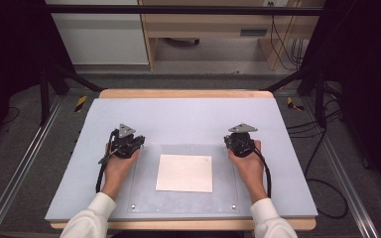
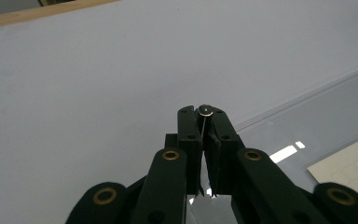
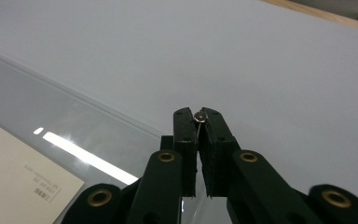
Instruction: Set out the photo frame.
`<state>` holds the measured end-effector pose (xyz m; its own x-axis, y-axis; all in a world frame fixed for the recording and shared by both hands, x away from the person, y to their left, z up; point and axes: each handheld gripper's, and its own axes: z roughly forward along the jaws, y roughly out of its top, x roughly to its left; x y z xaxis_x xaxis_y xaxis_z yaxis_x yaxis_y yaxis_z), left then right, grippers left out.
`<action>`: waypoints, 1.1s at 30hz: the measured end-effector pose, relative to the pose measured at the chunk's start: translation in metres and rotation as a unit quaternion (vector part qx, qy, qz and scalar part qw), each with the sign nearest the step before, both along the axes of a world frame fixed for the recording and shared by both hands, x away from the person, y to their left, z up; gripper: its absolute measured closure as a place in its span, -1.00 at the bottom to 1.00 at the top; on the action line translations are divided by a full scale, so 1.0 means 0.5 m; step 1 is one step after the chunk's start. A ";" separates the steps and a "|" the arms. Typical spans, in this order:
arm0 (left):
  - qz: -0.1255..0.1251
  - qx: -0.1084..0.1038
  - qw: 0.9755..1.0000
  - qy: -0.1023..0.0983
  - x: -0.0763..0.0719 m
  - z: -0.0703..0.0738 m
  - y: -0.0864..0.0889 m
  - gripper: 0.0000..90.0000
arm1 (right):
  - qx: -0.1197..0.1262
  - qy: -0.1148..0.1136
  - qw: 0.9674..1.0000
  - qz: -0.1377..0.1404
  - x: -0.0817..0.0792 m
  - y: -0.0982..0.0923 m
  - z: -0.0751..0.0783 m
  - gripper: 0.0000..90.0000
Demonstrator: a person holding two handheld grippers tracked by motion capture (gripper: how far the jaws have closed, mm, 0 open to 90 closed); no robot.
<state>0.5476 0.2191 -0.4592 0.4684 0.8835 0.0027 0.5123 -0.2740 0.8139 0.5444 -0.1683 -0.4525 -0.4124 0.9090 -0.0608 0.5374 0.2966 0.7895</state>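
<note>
My left gripper [image 1: 127,138] rests on the grey mat [image 1: 178,116] at the left edge of a clear plastic sheet [image 1: 144,196], held by a hand in a white sleeve. In the left gripper view the left gripper [image 2: 205,115] has its jaws shut, with a small round metal piece [image 2: 206,109] at the tips. My right gripper [image 1: 240,138] rests by the sheet's right edge, also held by a hand. In the right gripper view the right gripper [image 3: 199,117] is likewise shut, with a small round metal piece [image 3: 199,115] at its tips. A cream paper sheet [image 1: 184,172] lies between the two grippers.
The clear plastic sheet [image 2: 317,121] [image 3: 37,107] has two small fasteners near its front edge. The paper [image 2: 349,170] [image 3: 14,175] carries faint print. The mat's wooden rim [image 1: 183,93] runs along the back. Black frame bars and cables stand beyond the table.
</note>
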 end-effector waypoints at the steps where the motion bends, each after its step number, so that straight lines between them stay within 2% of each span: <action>1: 0.000 0.000 1.000 0.000 0.000 0.000 0.000 0.88 | 0.003 0.007 1.000 -0.002 0.001 0.001 0.002 0.91; 5: -0.003 0.001 1.000 0.001 0.002 0.001 0.000 0.88 | -0.001 0.019 1.000 -0.003 0.004 0.002 0.006 0.91; 15: -0.009 0.006 1.000 0.022 0.009 0.008 0.001 0.88 | -0.008 0.044 0.999 -0.003 0.014 0.004 0.016 0.91; 19: -0.012 0.014 0.999 0.037 0.016 0.015 -0.002 0.88 | -0.013 0.056 0.998 -0.004 0.019 0.005 0.020 0.91; 29: -0.022 0.030 0.997 0.064 0.030 0.026 -0.003 0.88 | -0.025 0.101 0.995 -0.007 0.038 0.011 0.035 0.90; 33: -0.023 0.026 0.996 0.079 0.039 0.030 -0.003 0.88 | -0.021 0.118 0.993 -0.007 0.049 0.010 0.040 0.90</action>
<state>0.5671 0.2174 -0.4444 0.5064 0.8618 -0.0279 0.6182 -0.3404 0.7084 0.5687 -0.1634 -0.4327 -0.4078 0.9131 -0.0023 0.7103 0.3188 0.6276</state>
